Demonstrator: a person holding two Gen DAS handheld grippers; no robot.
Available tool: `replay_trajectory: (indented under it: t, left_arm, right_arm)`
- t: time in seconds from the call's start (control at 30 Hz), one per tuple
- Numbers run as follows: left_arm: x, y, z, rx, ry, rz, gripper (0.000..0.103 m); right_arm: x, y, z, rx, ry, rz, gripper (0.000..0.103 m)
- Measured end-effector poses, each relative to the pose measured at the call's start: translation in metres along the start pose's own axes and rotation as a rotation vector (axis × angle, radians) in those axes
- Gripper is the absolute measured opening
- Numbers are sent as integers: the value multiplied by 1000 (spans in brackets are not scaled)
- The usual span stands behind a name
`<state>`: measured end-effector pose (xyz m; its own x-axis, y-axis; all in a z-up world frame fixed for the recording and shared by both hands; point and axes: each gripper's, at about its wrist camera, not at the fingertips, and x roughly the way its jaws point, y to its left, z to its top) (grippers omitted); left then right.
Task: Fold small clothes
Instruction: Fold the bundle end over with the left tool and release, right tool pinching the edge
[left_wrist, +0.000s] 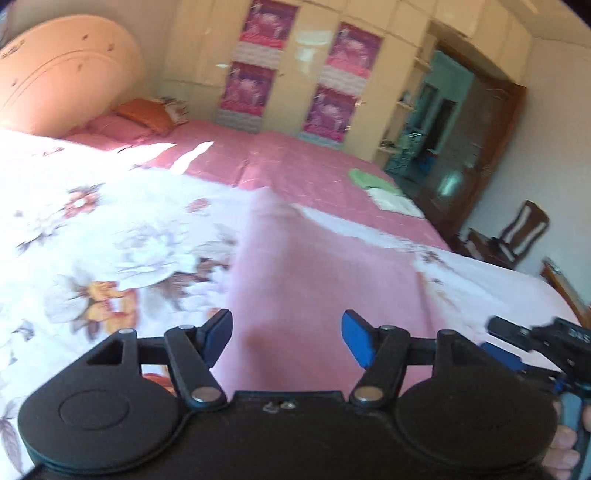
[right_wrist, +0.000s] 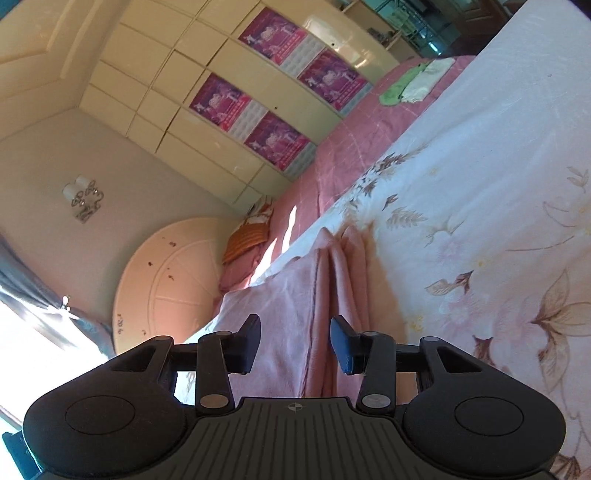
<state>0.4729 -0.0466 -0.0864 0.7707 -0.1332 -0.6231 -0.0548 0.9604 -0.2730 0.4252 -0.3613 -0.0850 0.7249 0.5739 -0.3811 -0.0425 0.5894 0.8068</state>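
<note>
Left wrist view is looking low along the bed (left_wrist: 295, 162); right wrist view is rolled sideways, both sharing the far wardrobe (right_wrist: 221, 66).

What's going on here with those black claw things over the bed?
A person is folding small clothes on a bed with a handheld gripper in each hand. Right now both the left gripper and the right gripper are open and hold nothing. A pink cloth lies on the floral quilt just ahead of them; the right wrist view shows it lying in folds. At the far corner of the bed, a green cloth and a white cloth lie together.
</note>
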Motion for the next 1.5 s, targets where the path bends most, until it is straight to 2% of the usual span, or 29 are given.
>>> replay_trajectory:
  t: [0.07, 0.13, 0.2, 0.3, 0.5, 0.63, 0.7, 0.73, 0.77, 0.87, 0.97, 1.03, 1.1, 1.13, 1.2, 1.23, 1.3, 1.4, 1.5]
  left_arm:
    - [12, 20, 5, -14, 14, 41, 63]
    - [27, 29, 3, -16, 70, 63, 65]
    - [36, 42, -1, -77, 98, 39, 67]
    - [34, 55, -5, -133, 90, 4, 67]
    - [34, 56, -12, -117, 87, -3, 68]
    - [37, 57, -3, -86, 120, -34, 68]
    - [34, 59, 5, -61, 103, -48, 68]
    - [34, 61, 9, -59, 84, -54, 68]
    - [35, 64, 12, -59, 76, -57, 68]
    - [48, 66, 18, -53, 103, -69, 68]
    - [58, 55, 19, -48, 167, -99, 65]
    - [59, 42, 20, -12, 178, -143, 66]
    - [55, 27, 22, 27, 154, -144, 65]
    - [54, 23, 22, 41, 142, -143, 68]
    - [65, 16, 16, 78, 160, -112, 68]
    - [71, 17, 12, 74, 174, -97, 68]
    - [73, 27, 9, 22, 172, -115, 68]
    - [67, 34, 9, 42, 160, -103, 69]
    - [69, 36, 9, 59, 170, -107, 72]
  right_arm:
    - [16, 2, -7, -18, 64, 2, 43]
    - [29, 4, -13, -49, 102, -30, 43]
    - [42, 3, -18, -55, 146, -55, 43]
    - [52, 7, -23, -103, 169, -123, 43]
    - [70, 15, -26, -135, 226, -101, 43]
    - [75, 13, -30, -140, 188, -109, 43]
    - [77, 19, -30, -171, 177, -118, 40]
    - [80, 23, -30, -207, 181, -133, 12]
    - [82, 25, -30, -232, 187, -142, 9]
    - [83, 42, -32, -367, 180, -182, 9]
    - [75, 57, -26, -477, 144, -204, 8]
    - [62, 58, -15, -475, 105, -198, 8]
    - [46, 57, -8, -475, 69, -205, 8]
    - [40, 53, -6, -471, 59, -217, 8]
    - [41, 36, -2, -418, 83, -233, 8]
    - [48, 26, -4, -382, 115, -229, 8]
    - [60, 16, -13, -352, 158, -225, 8]
    - [57, 23, -17, -354, 133, -190, 8]
    - [63, 14, -13, -338, 132, -228, 8]
